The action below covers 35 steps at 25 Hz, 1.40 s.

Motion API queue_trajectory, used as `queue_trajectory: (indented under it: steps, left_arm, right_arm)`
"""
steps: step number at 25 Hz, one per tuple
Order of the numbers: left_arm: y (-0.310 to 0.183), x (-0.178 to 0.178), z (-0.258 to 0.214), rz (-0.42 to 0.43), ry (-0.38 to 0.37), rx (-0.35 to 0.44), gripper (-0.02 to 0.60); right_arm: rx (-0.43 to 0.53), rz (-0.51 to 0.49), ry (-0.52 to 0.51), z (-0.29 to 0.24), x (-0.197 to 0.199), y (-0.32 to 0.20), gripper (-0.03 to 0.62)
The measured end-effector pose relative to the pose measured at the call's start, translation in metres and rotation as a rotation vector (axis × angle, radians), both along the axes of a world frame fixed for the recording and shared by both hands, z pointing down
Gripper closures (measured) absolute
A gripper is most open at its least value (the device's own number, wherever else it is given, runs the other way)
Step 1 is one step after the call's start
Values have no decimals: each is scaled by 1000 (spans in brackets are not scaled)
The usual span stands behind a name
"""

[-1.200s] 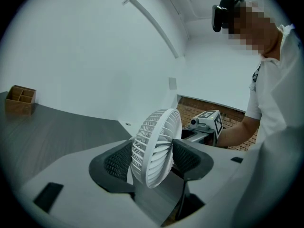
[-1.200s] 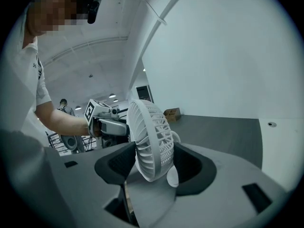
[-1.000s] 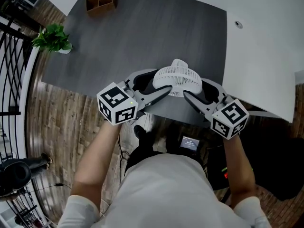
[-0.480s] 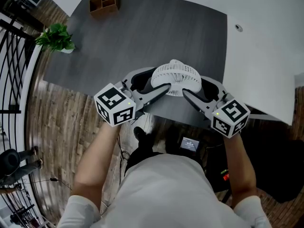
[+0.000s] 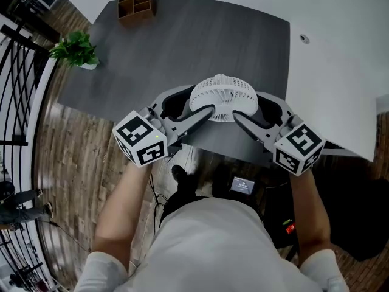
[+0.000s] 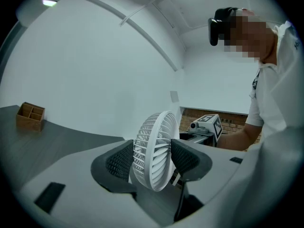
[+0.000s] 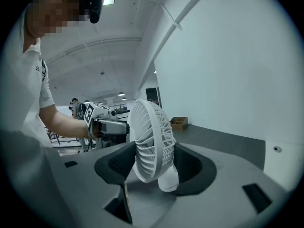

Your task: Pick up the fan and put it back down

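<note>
Because the fingers (image 6: 118,164) of our left gripper (image 6: 151,162) and right gripper (image 7: 151,165) clench only the grille of the fan (image 5: 223,98), uneven pressure may twist it loose.

Fan (image 5: 223,98): white plastic, smooth, ribbed grille. Bench (image 5: 182,41): dark grey, matt. Box (image 5: 135,5): brown wood. Left hand-held gripper (image 6: 152,159): grey matt plastic; pads (image 6: 118,161) black, rough-textured. Floor (image 5: 79,139): wood planks.
</note>
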<state>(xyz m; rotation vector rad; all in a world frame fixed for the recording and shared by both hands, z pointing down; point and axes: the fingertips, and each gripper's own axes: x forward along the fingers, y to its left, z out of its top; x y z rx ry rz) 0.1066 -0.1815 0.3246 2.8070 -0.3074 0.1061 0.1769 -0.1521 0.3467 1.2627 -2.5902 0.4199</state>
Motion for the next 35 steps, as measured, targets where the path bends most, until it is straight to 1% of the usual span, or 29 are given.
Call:
queue_trajectory:
  steps: [4,8,15,21,28,35]
  left_arm:
    - [2,-6,-14,-16,18,19,316]
    - [9,-10,-29,-20,28,57,321]
    - [14,-22,-52,-55,81,86,324]
    - [20,-30,-71,-70,89,130,327]
    - [28,-36,-93,-81,129,166,328]
    - [32,-34,-110,-81,148,176,328]
  right_arm:
    - [24,-19,22,-15,-5,1,345]
    - [36,-42,26,-29,-9,5,345]
    - [58,-68,2,-52,-19,8,345]
    - [82,-91,-15,-73,-26,13,345]
    - [121,-101,-14,-95,-31,20,345]
    - [147,-105,-14,-115,-29,24,345]
